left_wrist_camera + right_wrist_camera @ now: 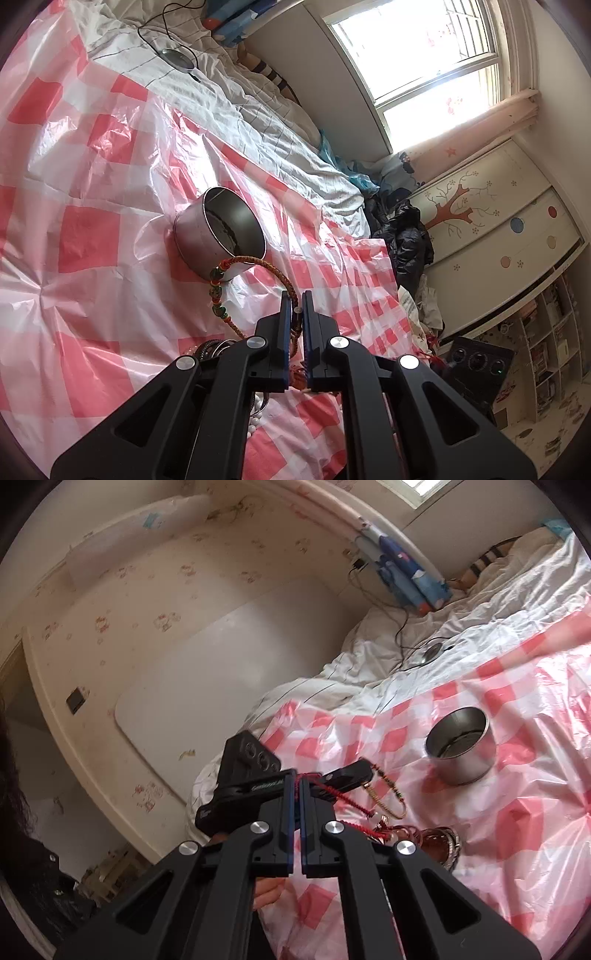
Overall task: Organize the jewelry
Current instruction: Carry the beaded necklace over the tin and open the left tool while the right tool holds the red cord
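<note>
Left claw (296, 314): shut tight on a braided cord bracelet (275, 273), pinched between the blue pads. Cord looping up and leftward from the tips, strung with green and orange beads (216, 291), its far arc passing in front of the rim of a steel pot (207, 240). Pot just beyond the tips and to their left, tilted in this view, mouth open, something dark inside but too dim to name. Under the claw, close to its base: a heap of bangles and white beads (255, 417), partly hidden by the arms. Everything on a pink-and-white checked sheet (88, 236) spread over the bed; white quilt (258, 122) further out, window (417, 62) far right.

Right claw (296, 779): shut on a red cord (332, 794), strand trailing right and down from the tips to a small clump near the jewelry pile. Just right of the tips, a gold bead chain (388, 805) hanging from the left claw (351, 771), seen here from the side. Lower right, close by: a reddish bangle (432, 842) on the sheet (517, 812). Further right and beyond, well apart from the tips: the pot (461, 753), upright. Behind, a headboard (221, 657) and floral wall.
</note>
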